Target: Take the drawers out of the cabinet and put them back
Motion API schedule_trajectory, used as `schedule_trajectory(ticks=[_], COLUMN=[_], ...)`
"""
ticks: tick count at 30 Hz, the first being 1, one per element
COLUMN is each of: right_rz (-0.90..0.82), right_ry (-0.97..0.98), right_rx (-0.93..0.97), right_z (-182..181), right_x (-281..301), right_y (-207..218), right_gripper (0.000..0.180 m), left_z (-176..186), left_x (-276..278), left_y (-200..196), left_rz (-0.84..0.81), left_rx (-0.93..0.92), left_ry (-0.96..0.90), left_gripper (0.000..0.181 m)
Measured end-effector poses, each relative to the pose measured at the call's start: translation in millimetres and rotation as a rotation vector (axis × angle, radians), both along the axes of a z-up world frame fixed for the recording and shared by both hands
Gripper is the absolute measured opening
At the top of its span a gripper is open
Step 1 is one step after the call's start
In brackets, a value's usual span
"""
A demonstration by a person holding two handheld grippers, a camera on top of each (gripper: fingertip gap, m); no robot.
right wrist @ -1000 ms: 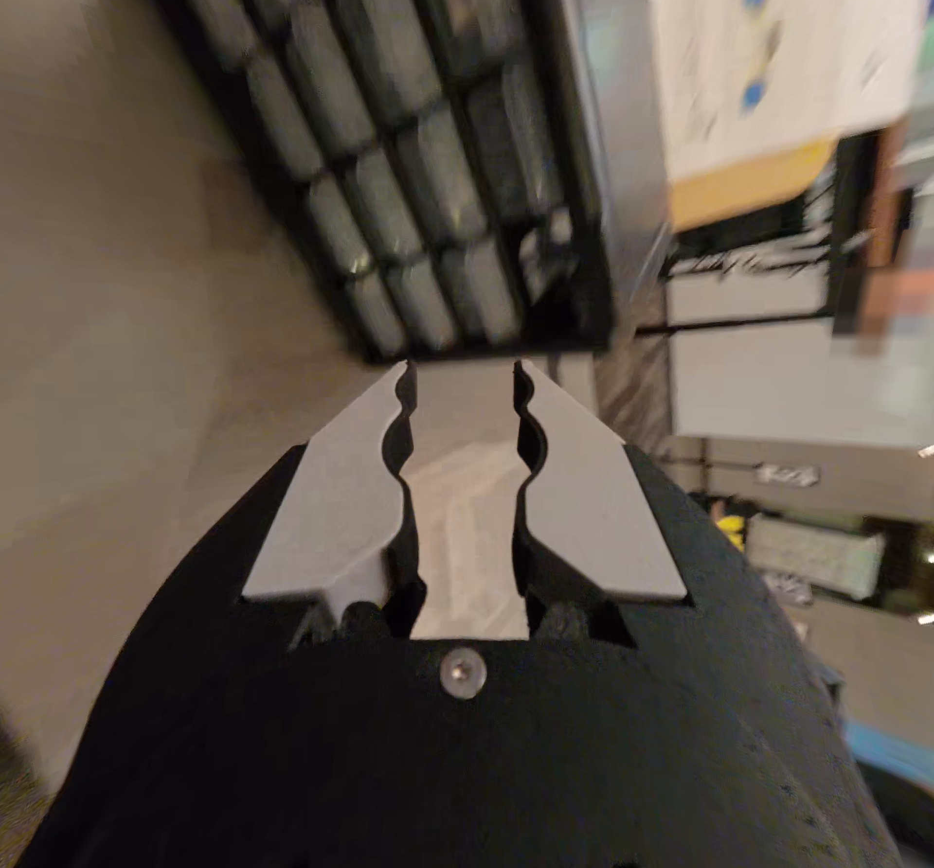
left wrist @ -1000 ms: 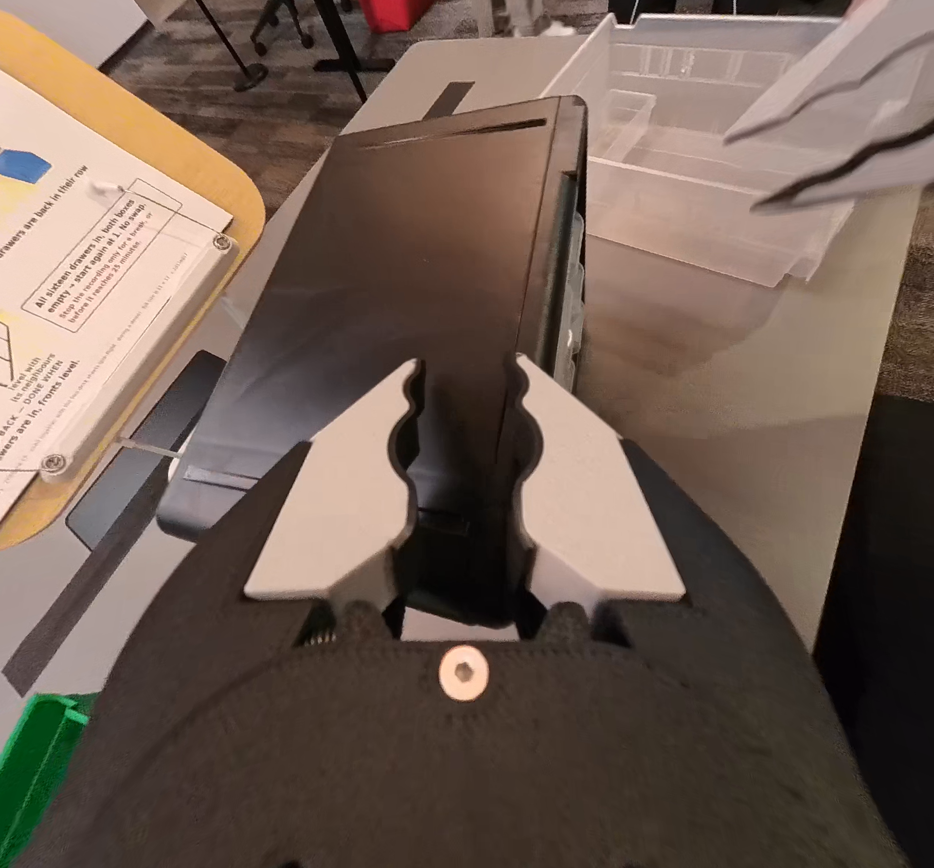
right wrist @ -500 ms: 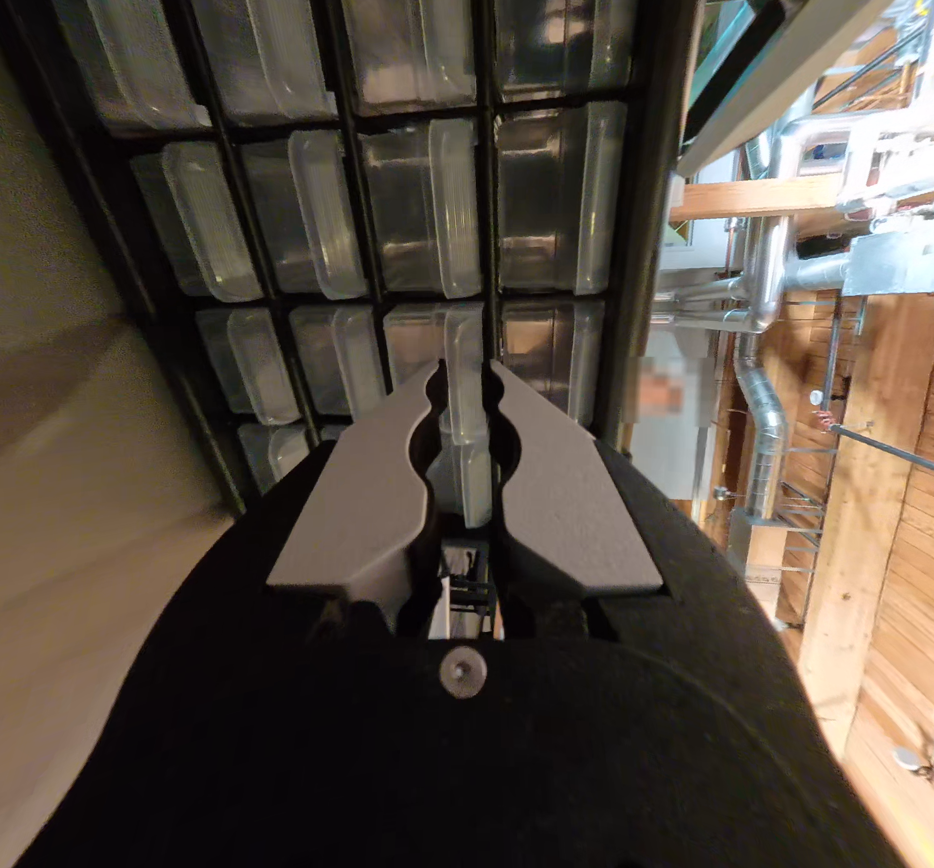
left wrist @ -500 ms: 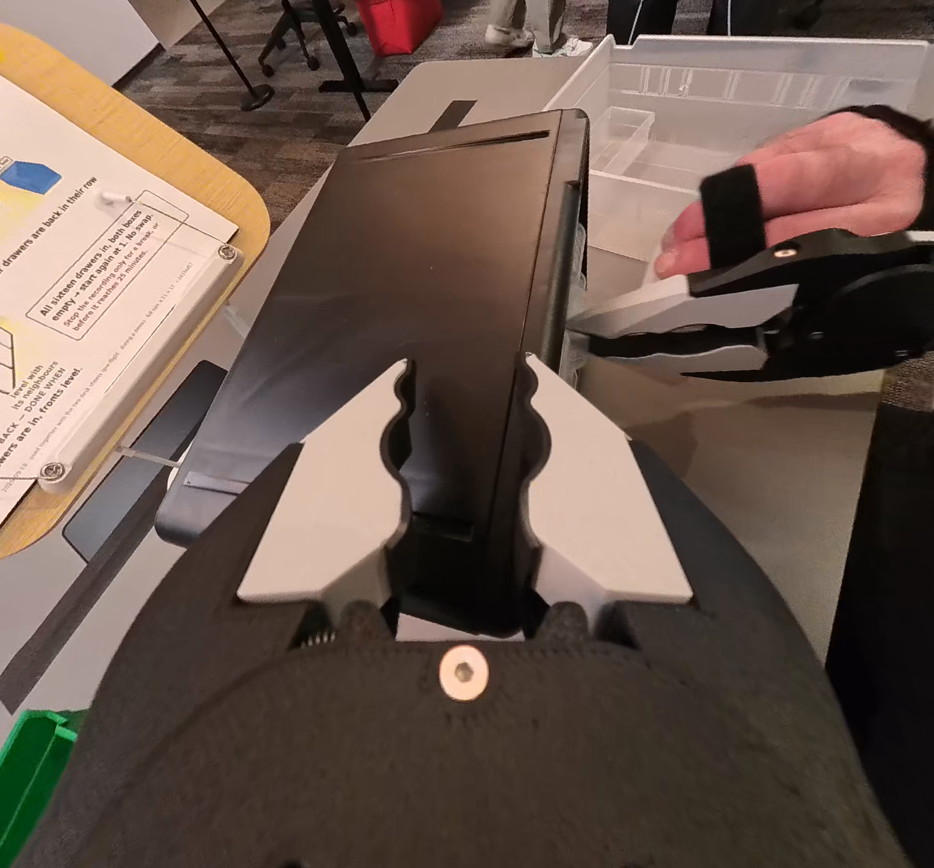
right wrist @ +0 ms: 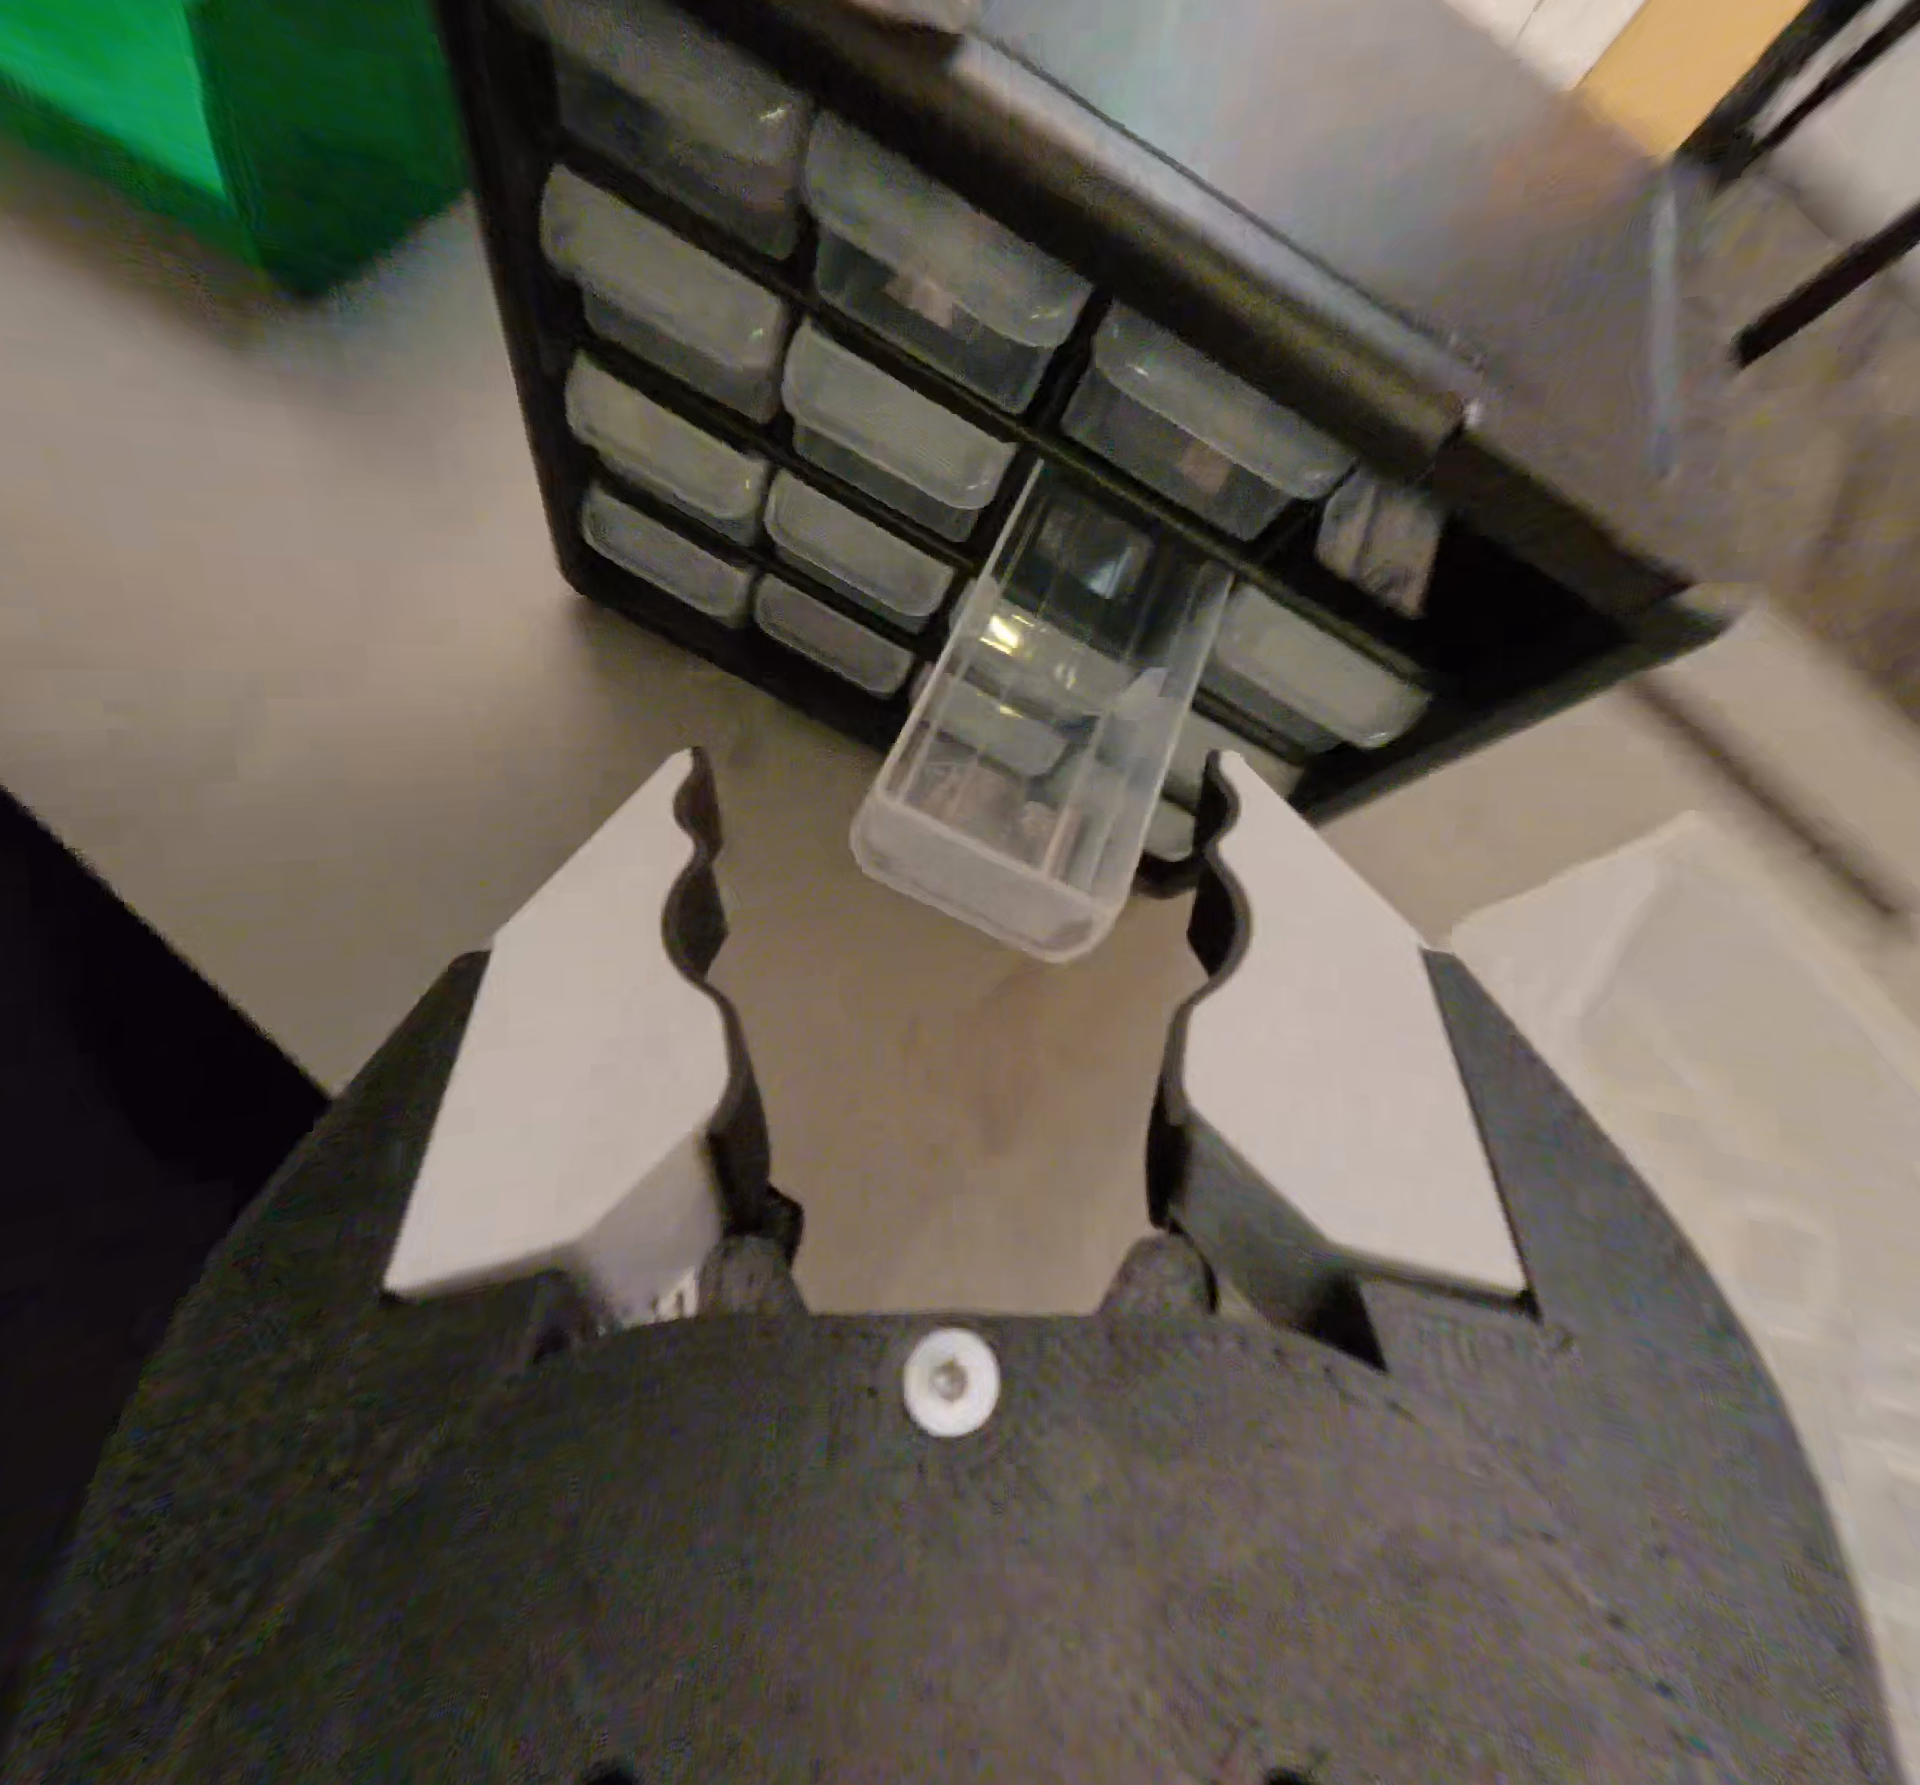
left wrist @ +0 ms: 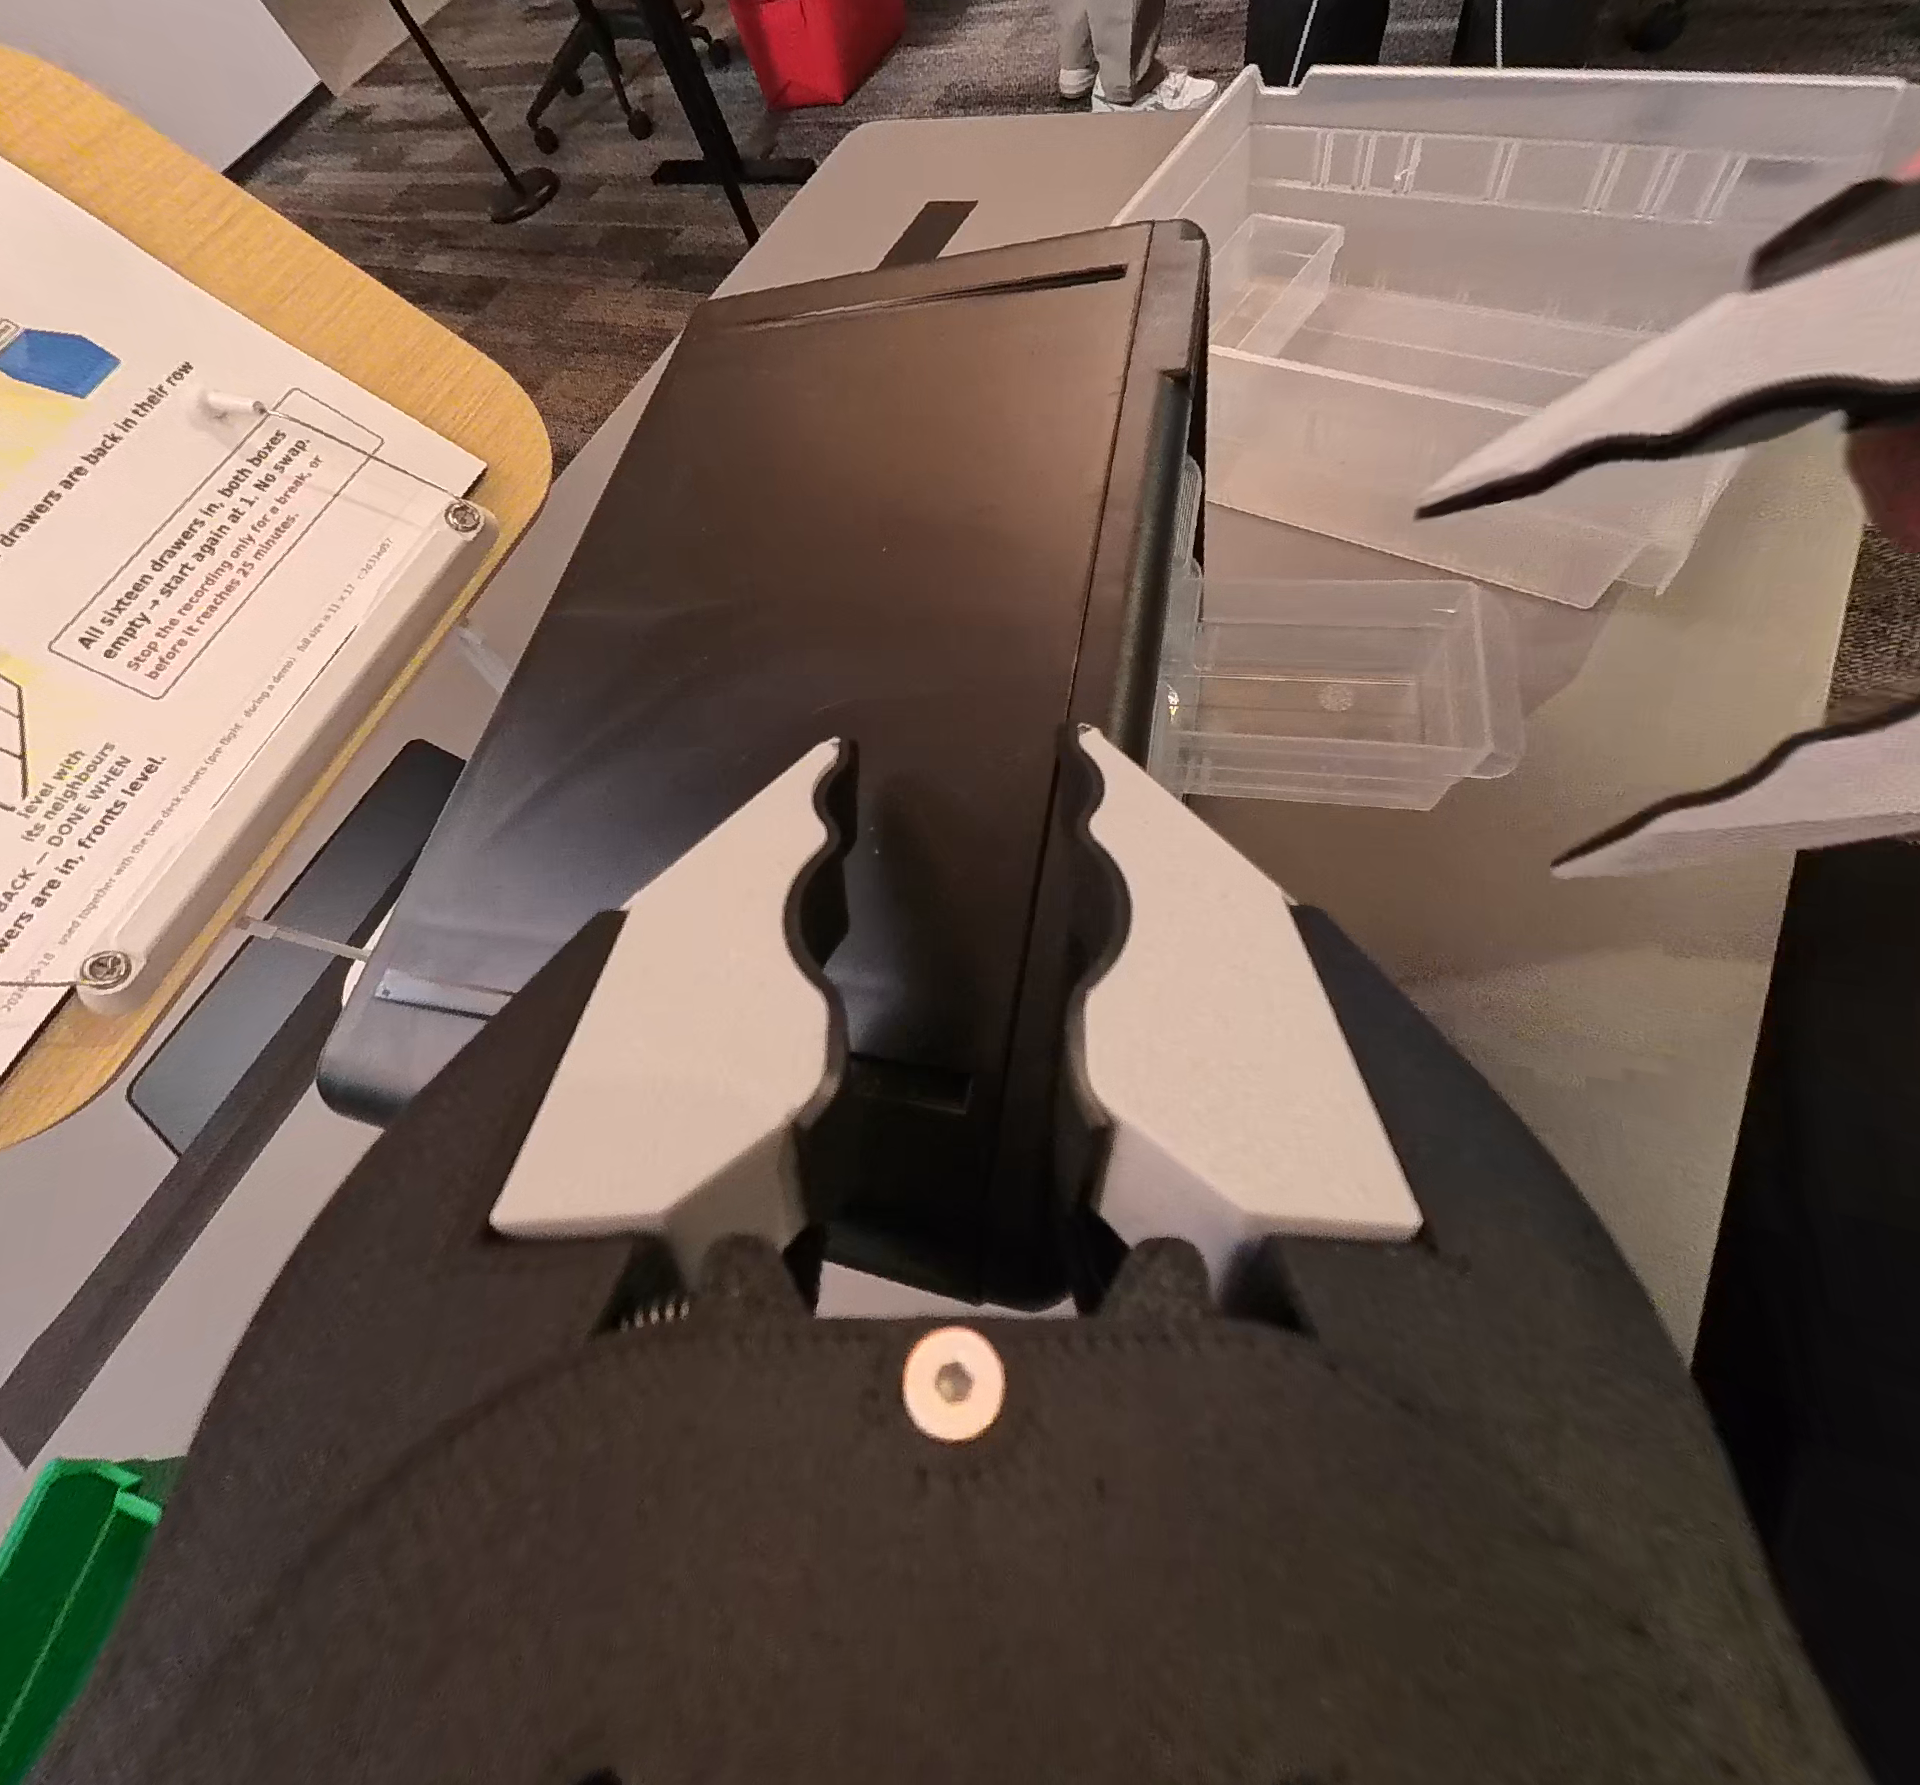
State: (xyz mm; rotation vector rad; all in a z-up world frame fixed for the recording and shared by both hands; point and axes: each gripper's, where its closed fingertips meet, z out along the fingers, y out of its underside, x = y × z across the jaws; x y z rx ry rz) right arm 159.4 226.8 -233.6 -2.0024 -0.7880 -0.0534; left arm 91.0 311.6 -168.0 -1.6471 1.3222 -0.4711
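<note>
Grey counter (left wrist: 1299, 914): our right hand-held gripper (right wrist: 956, 779) gapes empty before one half-drawn drawer (right wrist: 1029, 748); the left hand-held gripper (left wrist: 956, 759), part-open, straddles the cabinet (left wrist: 831, 592); most drawers remain in.

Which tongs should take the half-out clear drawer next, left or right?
Right. The right tongs are open, facing the protruding drawer just ahead of its front. The left tongs sit over the cabinet top, as if steadying it.
</note>
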Motion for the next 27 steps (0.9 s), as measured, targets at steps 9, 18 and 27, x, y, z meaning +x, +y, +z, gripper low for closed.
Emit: schedule_trajectory(ticks=[9,18,27], right_rz=[-0.119,-0.132,-0.097], right_ry=[0.046,-0.006,-0.033], right_rx=[-0.408,-0.554,-0.677], right_z=[-30.6,-32.8,-13.3], right_x=[5.0,17.7,23.2], right_y=[46.9,8.0,-2.9], right_gripper=[0.072,0.056,0.054], left_z=[0.1,0.4,0.5], left_x=[-0.3,-0.2,-0.1], left_y=[-0.1,-0.3,-0.3], left_rz=[-0.005,-0.005,-0.005], left_rx=[0.006,0.015,0.016], left_ry=[-0.002,-0.005,-0.009], left_gripper=[0.037,0.038,0.039])
